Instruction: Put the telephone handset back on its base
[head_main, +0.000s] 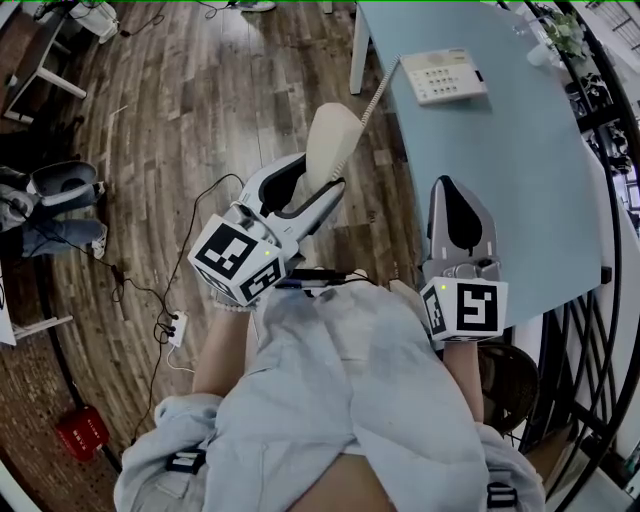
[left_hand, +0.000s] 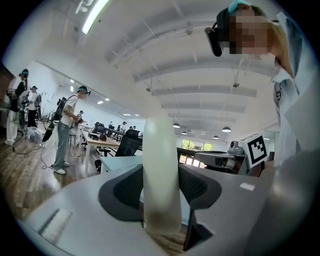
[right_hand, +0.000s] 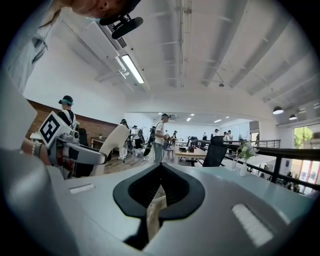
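My left gripper (head_main: 322, 172) is shut on the cream telephone handset (head_main: 332, 145), which stands upright between its jaws over the wooden floor, left of the table. In the left gripper view the handset (left_hand: 161, 170) fills the gap between the pads. A coiled cord (head_main: 378, 95) runs from it up to the white telephone base (head_main: 443, 76), which lies on the far part of the blue-grey table (head_main: 510, 170) with its cradle bare. My right gripper (head_main: 447, 185) hovers over the table's near left edge, its jaws together with nothing in them.
A white power strip (head_main: 176, 328) with cables lies on the floor at the left, with a red object (head_main: 80, 432) nearer me. A black railing (head_main: 600, 330) runs along the table's right side. Several people stand at desks far off (left_hand: 65, 130).
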